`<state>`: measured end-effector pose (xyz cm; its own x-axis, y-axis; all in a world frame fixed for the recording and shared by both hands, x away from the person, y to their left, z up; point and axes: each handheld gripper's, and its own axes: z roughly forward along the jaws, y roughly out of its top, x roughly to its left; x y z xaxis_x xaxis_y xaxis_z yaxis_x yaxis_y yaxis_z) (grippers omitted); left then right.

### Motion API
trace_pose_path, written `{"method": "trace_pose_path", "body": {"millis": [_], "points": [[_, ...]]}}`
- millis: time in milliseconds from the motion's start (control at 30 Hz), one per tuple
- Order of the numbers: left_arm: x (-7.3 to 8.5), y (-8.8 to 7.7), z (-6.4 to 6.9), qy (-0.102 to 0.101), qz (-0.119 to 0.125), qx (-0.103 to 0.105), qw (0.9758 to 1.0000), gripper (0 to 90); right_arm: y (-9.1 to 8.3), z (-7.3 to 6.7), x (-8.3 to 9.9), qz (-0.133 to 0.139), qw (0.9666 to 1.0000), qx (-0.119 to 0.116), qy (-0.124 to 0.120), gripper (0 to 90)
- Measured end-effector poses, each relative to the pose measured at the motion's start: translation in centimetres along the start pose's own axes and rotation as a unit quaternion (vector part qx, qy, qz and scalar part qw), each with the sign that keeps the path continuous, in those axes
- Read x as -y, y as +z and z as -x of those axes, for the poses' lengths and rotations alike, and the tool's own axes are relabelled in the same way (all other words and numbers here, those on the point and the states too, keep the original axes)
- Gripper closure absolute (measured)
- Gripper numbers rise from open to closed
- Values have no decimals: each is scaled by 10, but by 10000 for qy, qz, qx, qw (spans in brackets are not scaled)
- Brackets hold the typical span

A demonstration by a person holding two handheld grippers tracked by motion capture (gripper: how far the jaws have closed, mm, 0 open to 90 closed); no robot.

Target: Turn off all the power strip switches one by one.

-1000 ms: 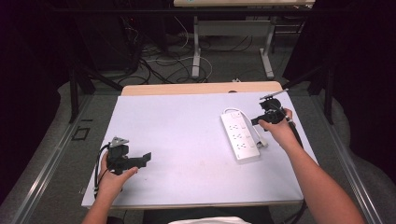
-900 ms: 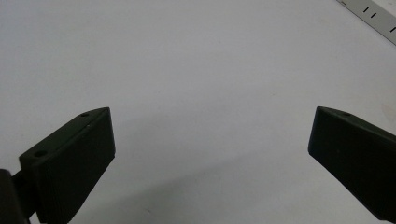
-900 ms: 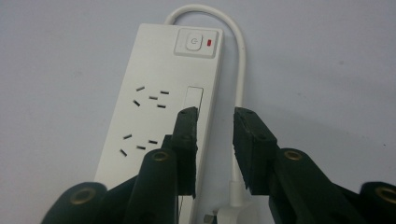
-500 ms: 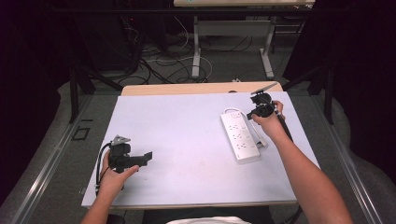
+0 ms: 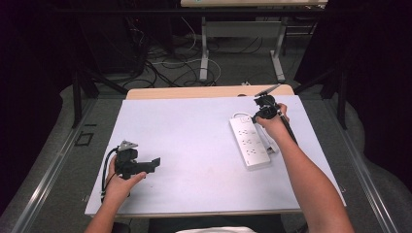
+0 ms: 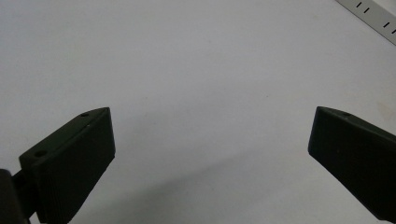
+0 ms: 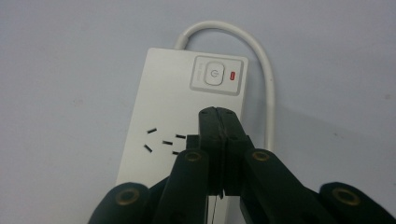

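A white power strip [image 5: 248,143] lies lengthwise on the right half of the pale grey table [image 5: 194,121]. Its on/off button [image 7: 213,76] with a red lamp [image 7: 233,74] sits at the far end, where the white cable [image 7: 266,70] loops out. My right gripper [image 5: 257,115] hangs over that far end, shut with nothing between its jaws. In the right gripper view the right gripper [image 7: 218,112] has its tips just short of the button, above a socket. At the near left my left gripper [image 5: 154,162] rests low over bare table. The left gripper [image 6: 211,112] stands wide open and empty.
A corner of the power strip [image 6: 369,14] shows far off in the left gripper view. Behind the table runs a wooden edge [image 5: 209,91]. Beyond it the floor holds tangled cables [image 5: 165,63] and the white legs of another desk [image 5: 204,53].
My right gripper has moved left and farther away, from beside the strip's right edge to over its far end. The left gripper has stayed put.
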<state>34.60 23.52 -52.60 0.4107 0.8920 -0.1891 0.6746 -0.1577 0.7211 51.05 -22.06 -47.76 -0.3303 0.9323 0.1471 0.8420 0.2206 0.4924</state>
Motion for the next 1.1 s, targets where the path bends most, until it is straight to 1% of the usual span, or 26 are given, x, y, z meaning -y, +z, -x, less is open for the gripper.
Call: {"method": "trace_pose_path", "body": {"millis": [33,67,100,167,200,233,300,333,367,433,467,500,533,567,600,633,667,700,733,833,867,900,967,1033,1067,1100], "points": [[0,0,0,-5,29,3,10000,7,2,1,-1,2,10000,8,-9,900],[0,0,1,4,15,-12,10000,7,5,3,0,79,9999,-67,-35,900],[0,0,1,1,30,-16,10000,7,5,3,-2,-14,10000,-1,10,900],[1,0,0,15,17,-21,10000,7,9,6,-2,72,10000,-4,2,900],[1,0,0,9,-6,-35,10000,7,9,5,-3,7,9999,46,120,900],[1,0,0,16,-12,-41,10000,7,12,8,-3,59,10000,-8,3,900],[2,-1,-1,-4,-3,-64,10000,7,12,8,-4,57,10000,14,33,900],[2,-1,-1,-13,7,-69,10000,7,14,7,-4,52,9999,55,108,900],[2,-2,-2,-23,-10,-71,10000,7,15,7,-4,86,9998,21,155,900],[3,-3,-2,-47,21,-86,10000,7,16,9,-5,97,9999,25,98,900],[3,-3,-2,-39,21,-90,9999,7,18,9,-5,146,9998,-19,139,900],[4,-3,-2,-42,17,-97,9999,7,19,9,-6,122,9998,15,129,900],[3,-4,-3,-36,-22,-87,10000,7,20,8,-7,85,9998,42,195,900],[4,-4,-2,-57,9,-104,9999,7,21,8,-7,99,9998,42,188,900],[4,-4,-2,-57,12,-109,9999,7,22,8,-6,149,9998,39,113,900],[4,-4,-3,-60,19,-107,9999,7,23,7,-7,200,9996,-12,219,900],[4,-4,-3,-59,26,-105,9999,7,23,8,-7,234,9996,-41,180,900],[4,-4,-3,-64,18,-111,9999,7,24,8,-8,205,9997,4,140,900],[5,-4,-3,-64,8,-115,9999,8,25,6,-9,194,9995,48,247,900],[5,-4,-3,-73,-13,-130,9999,12,28,4,-11,136,9997,31,191,900],[4,-5,-4,-59,-67,-103,9999,13,30,5,-11,249,9997,-32,79,900],[5,-4,-4,-55,-34,-120,9999,13,30,2,-12,179,9998,37,105,900],[5,-5,-4,-54,-18,-138,9999,14,33,-1,-13,190,9997,98,109,900],[5,-5,-4,-71,-5,-139,9999,15,35,-4,-14,188,9997,115,77,900],[6,-5,-4,-84,1,-140,9999,15,36,-4,-14,251,9996,105,-13,900],[6,-5,-4,-108,0,-147,9998,15,38,-5,-15,292,9995,61,38,900]]}}
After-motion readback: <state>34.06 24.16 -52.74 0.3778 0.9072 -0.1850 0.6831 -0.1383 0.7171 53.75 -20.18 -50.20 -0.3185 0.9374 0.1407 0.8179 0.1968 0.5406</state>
